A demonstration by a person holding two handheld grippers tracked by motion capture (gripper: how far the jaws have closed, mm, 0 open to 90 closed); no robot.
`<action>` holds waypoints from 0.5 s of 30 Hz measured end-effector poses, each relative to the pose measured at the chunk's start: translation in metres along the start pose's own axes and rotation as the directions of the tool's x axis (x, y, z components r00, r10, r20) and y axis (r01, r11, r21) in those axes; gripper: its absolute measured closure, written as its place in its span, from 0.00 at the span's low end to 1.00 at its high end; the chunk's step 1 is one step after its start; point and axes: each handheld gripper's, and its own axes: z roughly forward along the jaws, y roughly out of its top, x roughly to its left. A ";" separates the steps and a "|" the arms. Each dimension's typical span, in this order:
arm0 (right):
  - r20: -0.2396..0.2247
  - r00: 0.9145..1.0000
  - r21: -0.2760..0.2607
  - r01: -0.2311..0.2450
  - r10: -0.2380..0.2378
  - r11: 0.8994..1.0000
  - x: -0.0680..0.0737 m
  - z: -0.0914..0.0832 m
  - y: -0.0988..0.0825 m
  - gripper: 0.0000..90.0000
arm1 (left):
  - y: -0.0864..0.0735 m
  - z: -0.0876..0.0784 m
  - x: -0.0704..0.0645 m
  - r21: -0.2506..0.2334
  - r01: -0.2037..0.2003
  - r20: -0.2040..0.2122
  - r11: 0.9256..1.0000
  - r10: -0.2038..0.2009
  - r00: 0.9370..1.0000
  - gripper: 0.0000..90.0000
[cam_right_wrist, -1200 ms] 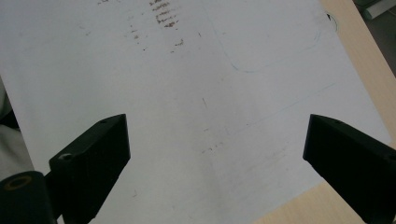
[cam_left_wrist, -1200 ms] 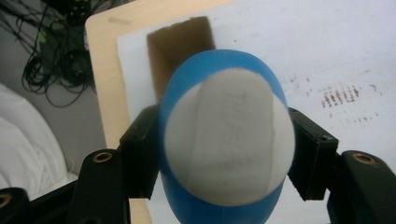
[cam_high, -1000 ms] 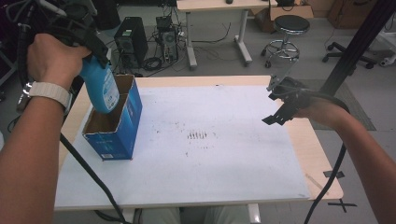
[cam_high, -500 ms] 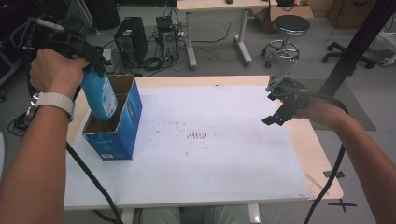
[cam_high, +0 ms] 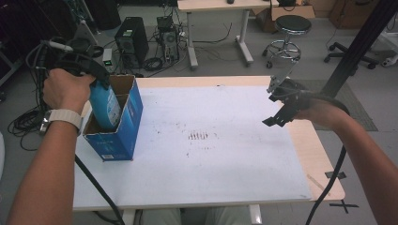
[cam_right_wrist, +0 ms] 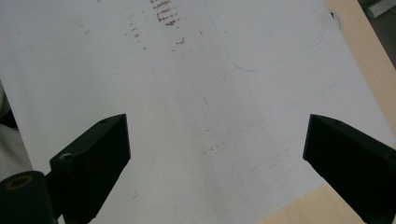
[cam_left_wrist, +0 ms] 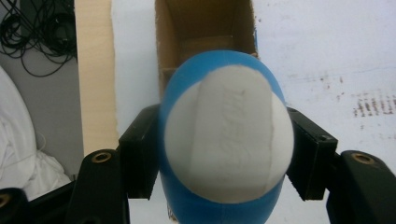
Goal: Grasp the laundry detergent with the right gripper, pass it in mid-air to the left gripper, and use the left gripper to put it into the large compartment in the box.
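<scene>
My left gripper [cam_left_wrist: 224, 154] clamps a blue bottle [cam_left_wrist: 226, 140] over the open box [cam_high: 123, 124]; my right gripper [cam_right_wrist: 215, 154] gapes wide, empty

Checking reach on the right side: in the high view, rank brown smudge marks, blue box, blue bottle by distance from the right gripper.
From the right gripper:
1. Brown smudge marks, mid-table.
2. Blue box, table's left edge.
3. Blue bottle, partly inside the box, clamped in the left gripper; only slightly farther.

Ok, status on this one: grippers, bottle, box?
Left gripper shut on blue bottle, bottle partway into open blue box. Right gripper open, empty, over table. Nothing blocking.
</scene>
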 end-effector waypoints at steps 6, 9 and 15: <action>-0.001 1.000 0.003 -0.005 0.005 1.000 0.000 0.001 0.000 0.08 | -0.006 0.024 0.000 0.004 -0.005 -0.004 1.000 0.005 1.000 0.42; -0.003 1.000 0.002 -0.004 0.004 1.000 0.000 0.002 -0.001 0.08 | -0.008 0.030 0.000 0.002 -0.002 -0.001 1.000 0.002 1.000 0.42; -0.004 1.000 0.002 -0.015 0.015 1.000 0.000 0.002 -0.003 0.08 | -0.015 0.052 0.000 0.007 0.003 0.001 1.000 -0.003 1.000 0.42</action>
